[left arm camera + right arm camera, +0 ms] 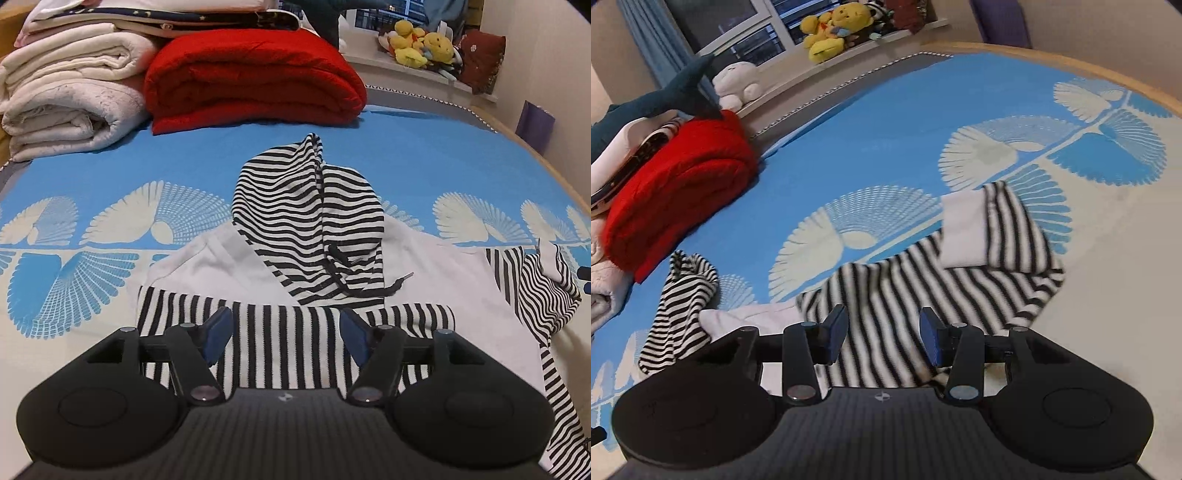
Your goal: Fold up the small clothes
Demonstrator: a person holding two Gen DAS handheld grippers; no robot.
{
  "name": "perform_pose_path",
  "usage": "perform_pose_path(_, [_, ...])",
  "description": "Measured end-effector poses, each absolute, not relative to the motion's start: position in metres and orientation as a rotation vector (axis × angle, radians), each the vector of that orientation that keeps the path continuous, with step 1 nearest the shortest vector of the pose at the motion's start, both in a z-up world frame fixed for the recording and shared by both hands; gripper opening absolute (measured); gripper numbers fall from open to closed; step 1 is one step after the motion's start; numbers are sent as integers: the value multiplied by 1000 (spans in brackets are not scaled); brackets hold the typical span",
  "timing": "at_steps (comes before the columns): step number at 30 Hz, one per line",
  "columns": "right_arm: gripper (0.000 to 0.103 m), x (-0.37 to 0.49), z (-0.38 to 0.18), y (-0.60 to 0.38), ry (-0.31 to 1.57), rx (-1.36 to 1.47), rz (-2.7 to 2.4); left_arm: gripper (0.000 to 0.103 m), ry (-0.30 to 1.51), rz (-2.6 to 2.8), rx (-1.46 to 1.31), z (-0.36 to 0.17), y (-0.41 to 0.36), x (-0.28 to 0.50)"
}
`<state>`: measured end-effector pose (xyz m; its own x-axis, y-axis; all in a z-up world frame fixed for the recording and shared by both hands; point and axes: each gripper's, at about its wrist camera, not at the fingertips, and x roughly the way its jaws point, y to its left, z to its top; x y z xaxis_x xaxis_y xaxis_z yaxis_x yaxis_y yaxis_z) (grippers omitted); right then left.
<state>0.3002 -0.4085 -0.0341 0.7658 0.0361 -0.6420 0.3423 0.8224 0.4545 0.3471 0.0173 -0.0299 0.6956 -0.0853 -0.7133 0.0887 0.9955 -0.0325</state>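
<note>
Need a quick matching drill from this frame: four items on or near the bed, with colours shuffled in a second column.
Items:
1. hood
2. folded blanket
3. plush toys on the sill
4. sleeve cuff

Colours:
A. plain white
B. yellow
C. black and white stripes
D. red

Pairs: 1-C, 2-D, 3-B, 4-A

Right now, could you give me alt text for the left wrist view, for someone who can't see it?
A black-and-white striped hoodie lies on a blue patterned bedsheet, one sleeve folded across it. Open tongs hover above the sleeve, holding nothing. Behind lie a folded red blanket and white quilts.
</note>
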Motion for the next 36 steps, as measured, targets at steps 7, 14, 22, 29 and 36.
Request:
perform_pose_path(7, [38, 297, -36, -436, 682, 613, -203, 69, 759, -86, -5, -33, 7, 352])
perform_pose_path(14, [37, 292, -34, -449, 635, 582, -221, 69, 753, -102, -5, -35, -5, 356])
perform_pose_path(22, [38, 278, -41, -533, 502, 730, -426, 71, 745, -146, -3, -35, -6, 354])
perform_pose_path(29, [38, 283, -93, -587, 561, 933, -495, 83, 753, -122, 3, -37, -8, 355])
perform_pose_path(36, [51, 333, -85, -522, 637, 538, -283, 84, 818, -120, 27, -44, -6, 358])
